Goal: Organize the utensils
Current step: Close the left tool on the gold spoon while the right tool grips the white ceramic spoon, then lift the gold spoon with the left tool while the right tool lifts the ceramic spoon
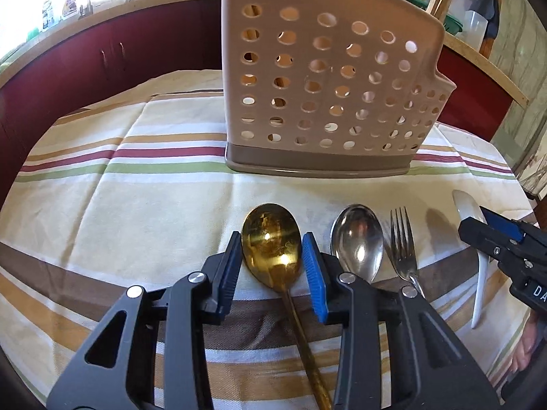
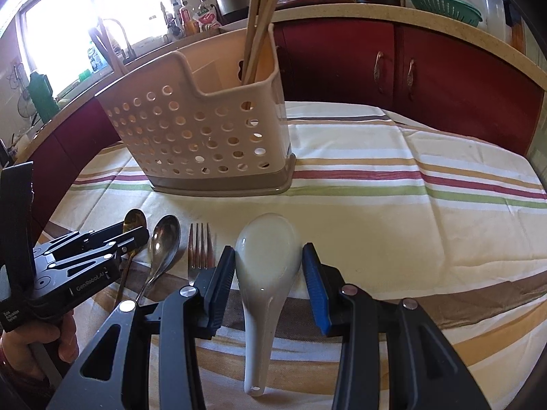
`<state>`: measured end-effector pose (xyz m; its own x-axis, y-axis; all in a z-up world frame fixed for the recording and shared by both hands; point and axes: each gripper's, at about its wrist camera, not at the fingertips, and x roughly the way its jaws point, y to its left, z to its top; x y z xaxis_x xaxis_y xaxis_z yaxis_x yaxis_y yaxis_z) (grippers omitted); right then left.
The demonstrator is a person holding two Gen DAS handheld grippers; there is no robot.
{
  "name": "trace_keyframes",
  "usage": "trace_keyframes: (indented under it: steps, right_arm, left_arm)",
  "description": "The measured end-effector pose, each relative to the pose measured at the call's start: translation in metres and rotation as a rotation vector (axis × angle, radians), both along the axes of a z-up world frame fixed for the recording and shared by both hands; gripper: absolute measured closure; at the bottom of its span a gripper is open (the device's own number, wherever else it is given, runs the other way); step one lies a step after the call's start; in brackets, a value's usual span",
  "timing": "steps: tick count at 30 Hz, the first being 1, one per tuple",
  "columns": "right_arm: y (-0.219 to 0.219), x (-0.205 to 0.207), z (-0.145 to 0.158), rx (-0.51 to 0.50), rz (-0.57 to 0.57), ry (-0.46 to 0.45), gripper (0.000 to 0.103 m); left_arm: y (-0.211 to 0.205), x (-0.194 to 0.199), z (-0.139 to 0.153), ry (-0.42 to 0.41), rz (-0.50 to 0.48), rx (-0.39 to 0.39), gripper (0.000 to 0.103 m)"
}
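A gold spoon [image 1: 270, 235] lies on the striped cloth with its bowl between the blue pads of my left gripper [image 1: 271, 239], which touch both edges of the bowl. To its right lie a silver spoon [image 1: 357, 239] and a fork [image 1: 403, 239]. My right gripper [image 2: 268, 249] is shut on the bowl of a white ceramic spoon [image 2: 266, 266], whose handle hangs toward the camera. A beige perforated utensil caddy [image 2: 205, 136] stands behind the row of utensils, with wooden chopsticks [image 2: 259, 17] in it. In the right wrist view, the left gripper [image 2: 136, 234] sits at the far left, held by a hand.
The striped tablecloth [image 2: 410, 177] covers a round table, with bare cloth to the right of the caddy [image 1: 324, 85]. Red cabinets [image 2: 427, 75] and a countertop with a kettle, a green colander and bottles run behind the table.
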<state>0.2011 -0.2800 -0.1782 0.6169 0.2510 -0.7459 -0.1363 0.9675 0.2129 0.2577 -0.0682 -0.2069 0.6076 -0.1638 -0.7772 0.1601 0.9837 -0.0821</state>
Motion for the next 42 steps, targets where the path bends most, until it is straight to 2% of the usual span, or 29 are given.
trace_keyframes:
  steps: [15,30,42]
  right_arm:
    - [-0.001,-0.004,0.005,-0.004,-0.008,-0.018,0.062]
    - [0.008,-0.022,0.023,-0.016,-0.024,-0.102,0.062]
    - [0.012,-0.039,0.034,-0.031,-0.036,-0.152,0.062]
  left_arm:
    - [0.008,-0.01,0.006,-0.04,-0.017,-0.037,0.068]
    - [0.023,-0.033,0.038,-0.133,-0.018,-0.087,0.068]
    - [0.03,-0.052,0.052,-0.178,-0.02,-0.107,0.068]
